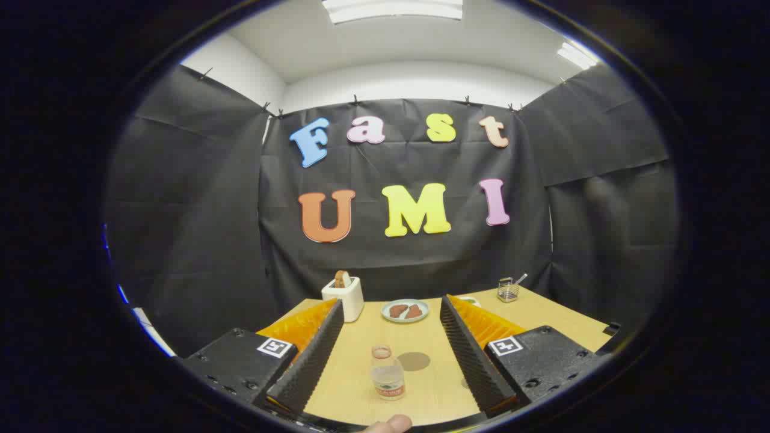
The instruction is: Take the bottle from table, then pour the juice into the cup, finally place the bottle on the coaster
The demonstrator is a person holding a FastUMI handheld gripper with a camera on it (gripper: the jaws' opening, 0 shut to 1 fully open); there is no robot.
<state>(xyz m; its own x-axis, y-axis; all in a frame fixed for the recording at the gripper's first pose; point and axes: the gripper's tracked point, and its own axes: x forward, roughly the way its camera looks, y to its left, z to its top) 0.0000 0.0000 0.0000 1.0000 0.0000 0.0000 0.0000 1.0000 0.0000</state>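
**Clear plastic bottle waiting between spread fingers**

Clear bottle [387, 374] upright on the wooden table [541, 319], between the fingers of the gripper [391, 352], both well apart from it. Brown coaster [414, 361] just beyond, to its right. Best lowered and eased forward, centred, closing on the body below the neck, level to avoid tipping. Cup's whereabouts unclear. Plate [405, 310] and toaster [344, 296] farther back.
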